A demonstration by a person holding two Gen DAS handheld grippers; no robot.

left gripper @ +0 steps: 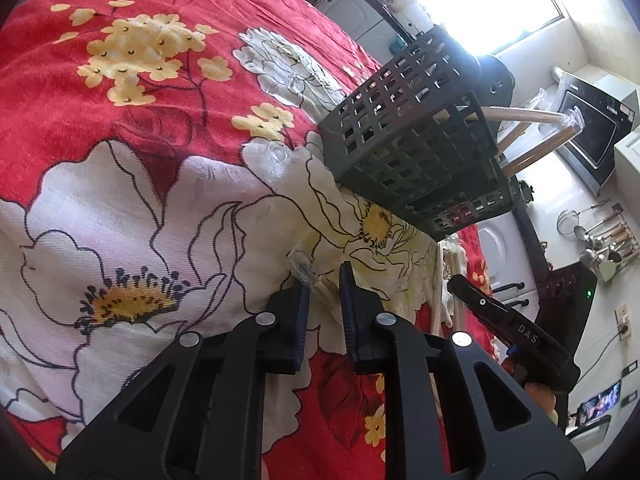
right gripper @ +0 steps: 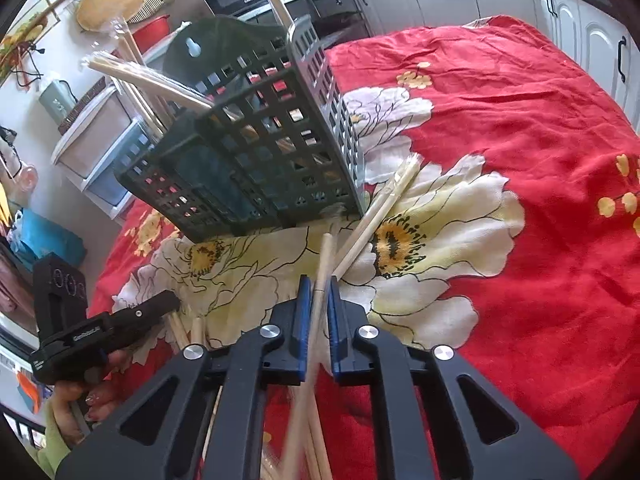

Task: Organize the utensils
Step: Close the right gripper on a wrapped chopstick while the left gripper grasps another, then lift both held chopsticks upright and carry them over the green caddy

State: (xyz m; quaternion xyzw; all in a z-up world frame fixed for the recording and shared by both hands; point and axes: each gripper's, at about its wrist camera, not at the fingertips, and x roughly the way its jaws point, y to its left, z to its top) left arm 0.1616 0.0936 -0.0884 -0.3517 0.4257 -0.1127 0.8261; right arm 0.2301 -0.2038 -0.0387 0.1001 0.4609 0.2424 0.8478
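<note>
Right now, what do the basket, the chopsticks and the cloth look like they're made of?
Basket: dark moulded plastic, matt, judging by its even square grid holes and hanging slot.
Chopsticks: pale bamboo or wood, unpainted; some seem to be in clear plastic wrap. The right gripper is shut on one.
Cloth: woven fabric, probably cotton, printed with flowers; it shows wrinkles and a fine weave.

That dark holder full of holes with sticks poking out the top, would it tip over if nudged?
Probably. The holder looks like thin, light plastic, so a nudge may slide it on the cloth. The chopsticks lean out past its rim, which likely makes it top-heavy.
</note>
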